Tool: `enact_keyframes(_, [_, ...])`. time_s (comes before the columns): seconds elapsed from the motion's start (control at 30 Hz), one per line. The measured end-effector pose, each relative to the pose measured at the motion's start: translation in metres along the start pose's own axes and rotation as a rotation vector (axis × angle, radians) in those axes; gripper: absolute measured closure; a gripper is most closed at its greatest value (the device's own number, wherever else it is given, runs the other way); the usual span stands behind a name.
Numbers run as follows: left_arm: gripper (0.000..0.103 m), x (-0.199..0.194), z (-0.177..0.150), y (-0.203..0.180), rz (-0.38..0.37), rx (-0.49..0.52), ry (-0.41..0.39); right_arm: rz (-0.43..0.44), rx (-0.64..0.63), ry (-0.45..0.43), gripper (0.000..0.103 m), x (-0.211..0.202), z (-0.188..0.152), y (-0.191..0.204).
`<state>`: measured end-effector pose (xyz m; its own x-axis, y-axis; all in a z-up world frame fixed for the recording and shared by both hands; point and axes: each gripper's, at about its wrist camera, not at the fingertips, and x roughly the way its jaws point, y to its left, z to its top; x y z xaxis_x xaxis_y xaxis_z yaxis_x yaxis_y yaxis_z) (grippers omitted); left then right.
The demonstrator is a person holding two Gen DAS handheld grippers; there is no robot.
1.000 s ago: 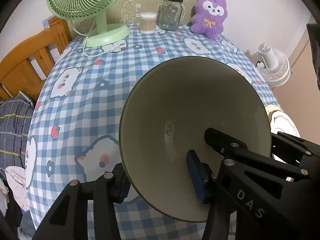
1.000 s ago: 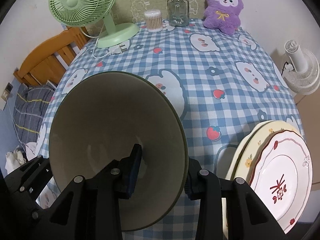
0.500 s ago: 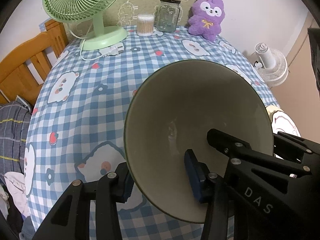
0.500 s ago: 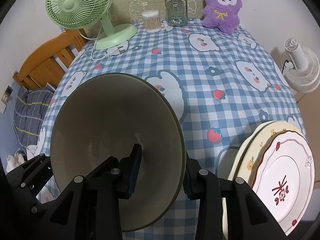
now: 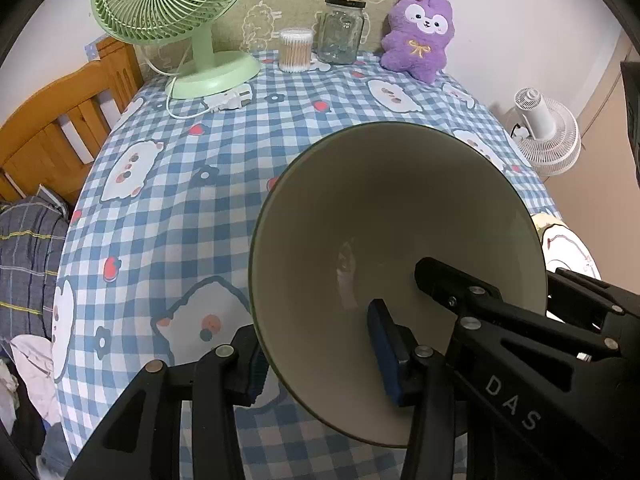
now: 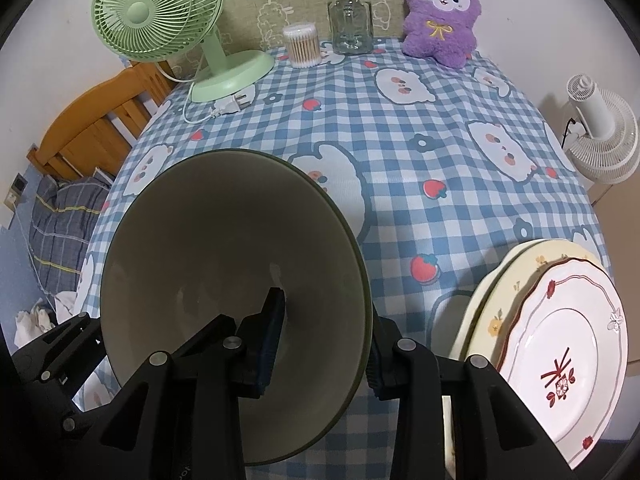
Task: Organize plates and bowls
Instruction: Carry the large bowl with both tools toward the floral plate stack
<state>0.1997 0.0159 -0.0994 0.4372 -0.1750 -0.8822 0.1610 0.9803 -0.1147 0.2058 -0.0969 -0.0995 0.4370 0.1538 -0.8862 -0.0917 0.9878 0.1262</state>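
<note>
Gripping the bowl (image 5: 400, 220) at its near rim, both claws are working on the one dish. The left claw (image 5: 318, 344) is straddling the bowl's left wall, with one pad outside and one inside. Its jaws have just been closing, and both pads now appear to be bearing on the wall between them. The right claw (image 6: 324, 336) is clamping the right wall in the same way, with its left pad inside the bowl and its right pad outside.

The bowl is sitting at the near edge of the worktop (image 6: 400, 140), left of centre. Whether it is resting on the cloth or hanging just above it cannot be told.

Just to the right of the bowl, two plates are lying stacked. A white plate with a red rim (image 6: 568, 360) is sitting on a cream plate (image 6: 500, 292). The plate stack therefore looks finished. The bowl is judged to be the piece in progress, and its final place is not yet settled. No second bowl is showing.

Across the middle, the checked cloth is carrying nothing. Along the far edge, from left to right, a green fan (image 6: 160, 12), a tub of cotton swabs (image 6: 302, 46), a glass jar (image 6: 350, 20) and a purple plush toy (image 6: 440, 12) are standing well clear of the dishes.
</note>
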Motion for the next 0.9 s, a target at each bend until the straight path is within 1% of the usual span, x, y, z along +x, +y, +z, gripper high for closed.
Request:
enact_keyframes(0.43, [0.058,-0.025,-0.004,-0.025,-0.001,0.007,-0.042,-0.016,0.001,-0.051,0.065,-0.031,-0.007,-0.009])
enact_keyframes(0.9, [0.057,-0.059,-0.004,-0.068,0.017,0.043,-0.098,-0.013,0.02,-0.118,0.065,-0.074,-0.015,-0.035])
